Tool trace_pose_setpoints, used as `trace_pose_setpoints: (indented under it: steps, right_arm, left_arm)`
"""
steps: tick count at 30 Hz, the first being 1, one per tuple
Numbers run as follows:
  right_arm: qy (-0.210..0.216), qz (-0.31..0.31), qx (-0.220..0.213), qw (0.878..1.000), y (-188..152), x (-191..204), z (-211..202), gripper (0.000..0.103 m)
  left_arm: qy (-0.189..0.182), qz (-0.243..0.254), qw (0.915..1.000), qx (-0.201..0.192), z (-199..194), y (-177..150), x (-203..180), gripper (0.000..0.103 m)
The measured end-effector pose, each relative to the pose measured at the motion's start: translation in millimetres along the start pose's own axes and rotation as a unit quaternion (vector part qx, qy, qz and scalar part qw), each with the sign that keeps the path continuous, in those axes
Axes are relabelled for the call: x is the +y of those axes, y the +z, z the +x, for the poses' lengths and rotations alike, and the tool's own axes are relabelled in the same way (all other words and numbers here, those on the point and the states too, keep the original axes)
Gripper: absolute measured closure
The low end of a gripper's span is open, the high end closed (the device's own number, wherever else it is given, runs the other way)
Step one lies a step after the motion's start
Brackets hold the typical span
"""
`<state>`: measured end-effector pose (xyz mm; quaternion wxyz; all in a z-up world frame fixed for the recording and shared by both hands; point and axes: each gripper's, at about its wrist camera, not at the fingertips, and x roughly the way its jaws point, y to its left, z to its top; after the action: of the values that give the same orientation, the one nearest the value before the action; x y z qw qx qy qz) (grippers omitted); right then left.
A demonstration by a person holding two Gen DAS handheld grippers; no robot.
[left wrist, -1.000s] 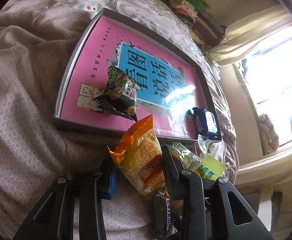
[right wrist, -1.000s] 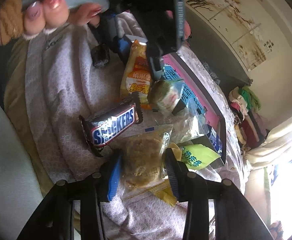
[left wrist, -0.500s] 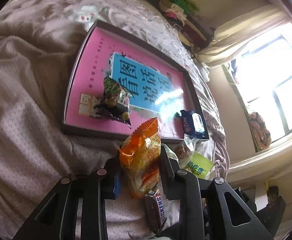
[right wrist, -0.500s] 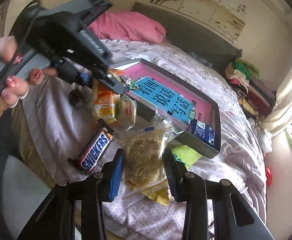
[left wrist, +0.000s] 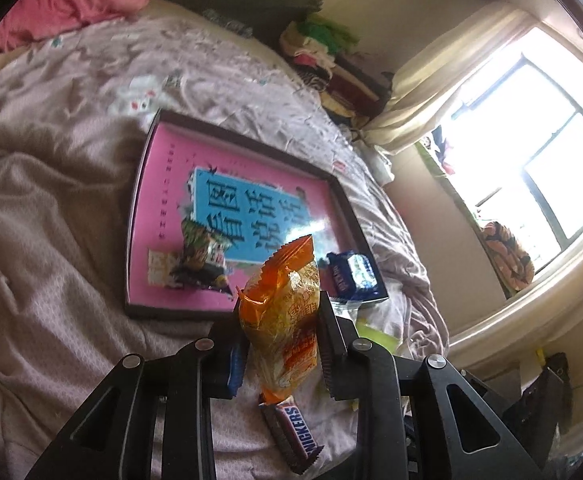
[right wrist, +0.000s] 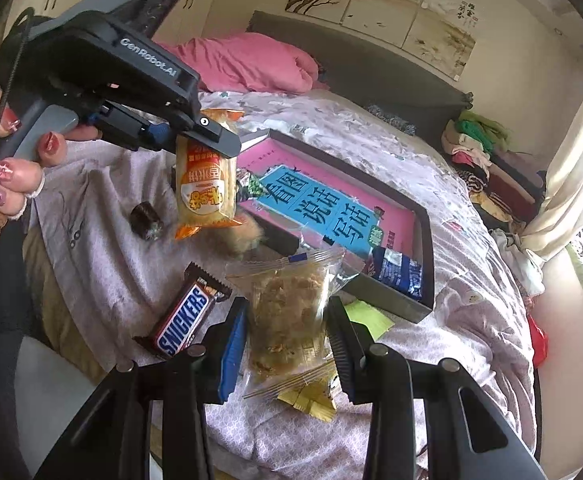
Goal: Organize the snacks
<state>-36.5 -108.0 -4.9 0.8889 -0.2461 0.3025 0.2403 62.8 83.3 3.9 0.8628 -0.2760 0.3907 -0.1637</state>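
Orange pack (left wrist: 283, 312) pinched in left gripper (left wrist: 281, 344), pads pressing both flanks, long axis running along the fingers, crimped top end aimed at the tray (left wrist: 139, 216). In right wrist view, same orange pack (right wrist: 207, 184) hanging off the bed, lifted, tail end down, left gripper (right wrist: 211, 140) above it, hand (right wrist: 15, 168) on the handle at far left.

Clear bag (right wrist: 291, 304) clamped in right gripper (right wrist: 287, 332), pads tight on its sides, long axis also along the fingers, top seal toward the tray (right wrist: 427, 240).

Tray dead ahead of both, shallow dark box with pink book lining the floor. Near rim just past the orange pack's tip in left view; near corner just beyond the clear bag in right view. Probably both about equally close, right slightly nearer the corner holding the blue pack (right wrist: 397, 274).

Green-black pack (left wrist: 201, 256) already inside, near front edge, blue pack (left wrist: 353, 276) in the right corner. Open floor between and behind them, likely drop zone.

Snickers (right wrist: 183, 320) lying on bedspread (right wrist: 123, 264) left of right gripper, outside tray. Small dark sweet (right wrist: 145, 220) farther left, yellow pack (right wrist: 311, 398) under the clear bag, green pack (right wrist: 367, 318) beside tray edge. All not yet sorted.
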Motion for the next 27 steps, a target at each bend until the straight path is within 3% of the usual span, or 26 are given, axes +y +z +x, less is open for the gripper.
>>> trace_pose_setpoints:
  steps: [27]
  right_arm:
    - [-0.02,0.078,-0.043,0.996,35.2,-41.1,-12.2,0.063]
  left_arm:
    - [0.006,0.068,0.9958,-0.061,-28.2,9.1,-22.4,0.072]
